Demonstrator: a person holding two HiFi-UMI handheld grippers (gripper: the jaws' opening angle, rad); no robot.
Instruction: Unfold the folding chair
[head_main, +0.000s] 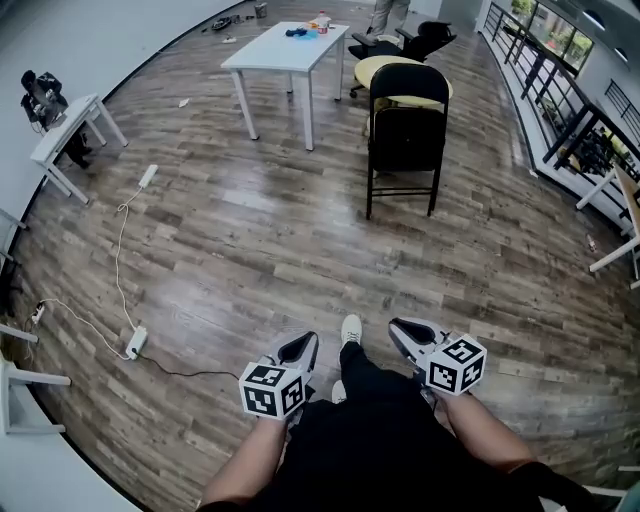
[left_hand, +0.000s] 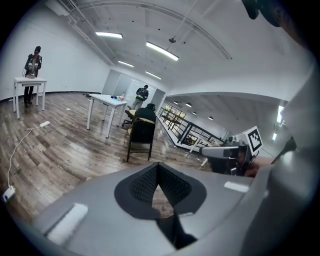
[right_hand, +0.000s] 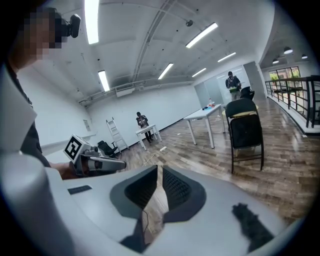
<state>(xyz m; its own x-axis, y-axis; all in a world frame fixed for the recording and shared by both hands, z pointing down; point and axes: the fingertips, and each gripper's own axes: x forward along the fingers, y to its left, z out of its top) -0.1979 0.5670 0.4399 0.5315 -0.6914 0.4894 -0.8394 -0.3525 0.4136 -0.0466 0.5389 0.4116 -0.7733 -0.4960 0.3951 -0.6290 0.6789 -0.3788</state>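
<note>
The black folding chair (head_main: 405, 135) stands folded and upright on the wood floor, far ahead of me and slightly right. It also shows in the left gripper view (left_hand: 141, 137) and the right gripper view (right_hand: 246, 131), a good way off in both. My left gripper (head_main: 305, 340) (left_hand: 159, 165) hangs low by my left leg, shut with nothing in it. Beside my right leg my right gripper (head_main: 398, 325) (right_hand: 159, 167) has its jaws drawn together to a thin slit, nothing between them. Each gripper sees the other: the right gripper (left_hand: 220, 150), the left gripper (right_hand: 100, 162).
A white table (head_main: 290, 50) stands behind and left of the chair, a yellow seat (head_main: 385, 68) just behind it. A power strip with a cable (head_main: 135, 340) lies on the floor at left. A railing (head_main: 560, 90) runs along the right. One person (left_hand: 32, 62) stands at a side table (head_main: 65, 130).
</note>
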